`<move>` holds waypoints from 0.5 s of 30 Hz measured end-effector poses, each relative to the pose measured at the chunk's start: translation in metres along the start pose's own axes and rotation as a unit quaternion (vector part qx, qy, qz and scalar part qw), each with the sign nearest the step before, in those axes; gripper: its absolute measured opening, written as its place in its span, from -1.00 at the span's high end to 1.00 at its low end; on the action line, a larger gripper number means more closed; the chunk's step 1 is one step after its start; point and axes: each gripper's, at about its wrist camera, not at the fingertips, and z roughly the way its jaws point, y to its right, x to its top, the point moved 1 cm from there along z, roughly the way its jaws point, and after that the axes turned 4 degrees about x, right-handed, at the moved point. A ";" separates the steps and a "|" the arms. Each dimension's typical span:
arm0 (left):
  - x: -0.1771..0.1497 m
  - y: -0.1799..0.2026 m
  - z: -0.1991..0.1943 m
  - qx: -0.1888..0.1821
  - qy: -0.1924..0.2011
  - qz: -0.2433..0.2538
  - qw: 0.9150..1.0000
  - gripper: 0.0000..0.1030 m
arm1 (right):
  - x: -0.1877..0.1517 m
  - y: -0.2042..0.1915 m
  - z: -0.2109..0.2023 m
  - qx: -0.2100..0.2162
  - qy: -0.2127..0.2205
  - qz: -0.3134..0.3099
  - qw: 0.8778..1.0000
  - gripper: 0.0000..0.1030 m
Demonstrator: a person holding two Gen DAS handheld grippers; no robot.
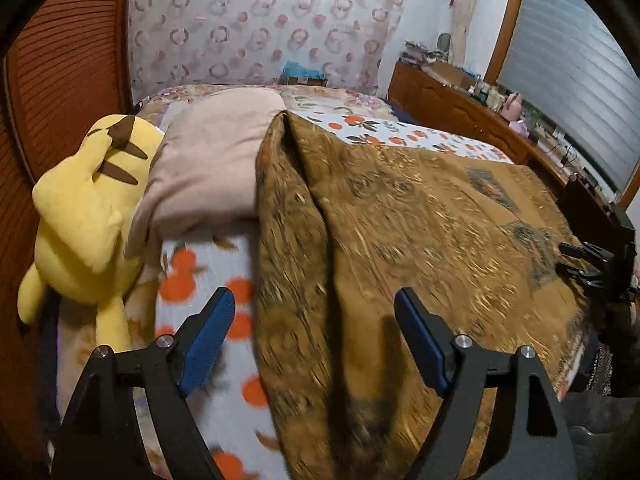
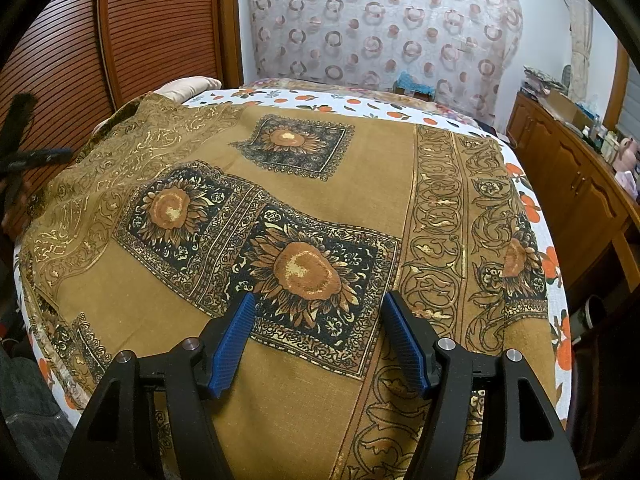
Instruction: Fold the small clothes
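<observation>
The brown sunflower-print cloth (image 2: 320, 200) lies spread over the bed (image 2: 536, 208), its raised fold ridge (image 1: 288, 184) running away from the left claw (image 1: 316, 332), which hangs nearest, spread and empty; the right claw (image 2: 320, 336) hovers spread over a sunflower panel

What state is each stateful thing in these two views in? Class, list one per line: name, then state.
Left gripper: open, nothing between its pads.
Right gripper: open, empty, above the cloth.
Brown sunflower cloth: spread on the bed, left side bunched into a raised fold.
Pink pillow: lying on the bed, its edge under the cloth.
Yellow plush toy: lying beside the pillow.
Window blind: lowered.
</observation>
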 end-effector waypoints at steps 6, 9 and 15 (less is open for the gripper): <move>-0.023 0.009 -0.001 0.015 -0.016 -0.004 1.000 -0.60 | 0.000 0.001 0.000 0.000 -0.001 -0.001 1.000 -0.33; -0.030 0.007 -0.001 0.033 -0.023 -0.006 0.999 -0.60 | 0.000 0.000 0.000 0.000 -0.001 -0.001 1.000 -0.33; -0.036 0.007 -0.002 0.047 -0.027 0.001 0.999 -0.60 | 0.000 0.000 0.000 -0.001 -0.001 -0.001 1.000 -0.33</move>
